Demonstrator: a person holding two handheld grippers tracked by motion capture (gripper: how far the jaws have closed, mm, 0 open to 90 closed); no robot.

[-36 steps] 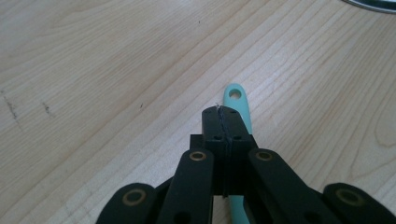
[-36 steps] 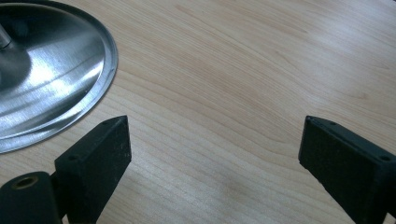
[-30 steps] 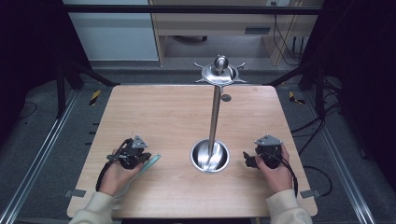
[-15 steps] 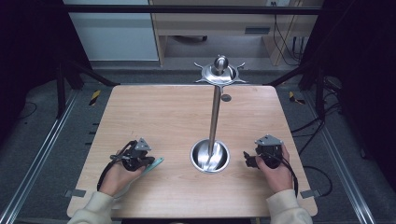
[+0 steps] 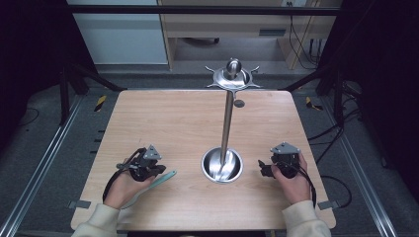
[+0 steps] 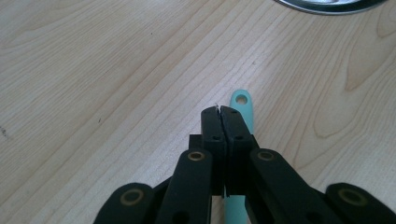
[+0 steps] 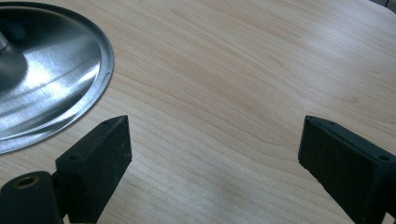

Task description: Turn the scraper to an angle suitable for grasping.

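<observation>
left gripper (image 6: pixel 219 114) jaws clamp turquoise handle (image 6: pixel 243 109).

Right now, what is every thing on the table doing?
Left hand-held gripper: shut, jaws closed above the teal handle.
Teal handle: lying flat on the table, under the left jaws; whether it is pinched, I cannot tell.
Right hand-held gripper: open, nothing between its jaws.
Metal stand: upright, nothing hanging on it.
Table: bare wood.

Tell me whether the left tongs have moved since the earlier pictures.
Barely: the left tongs keep about the same gap to the steel stand's base, shut beside the teal handle.
</observation>
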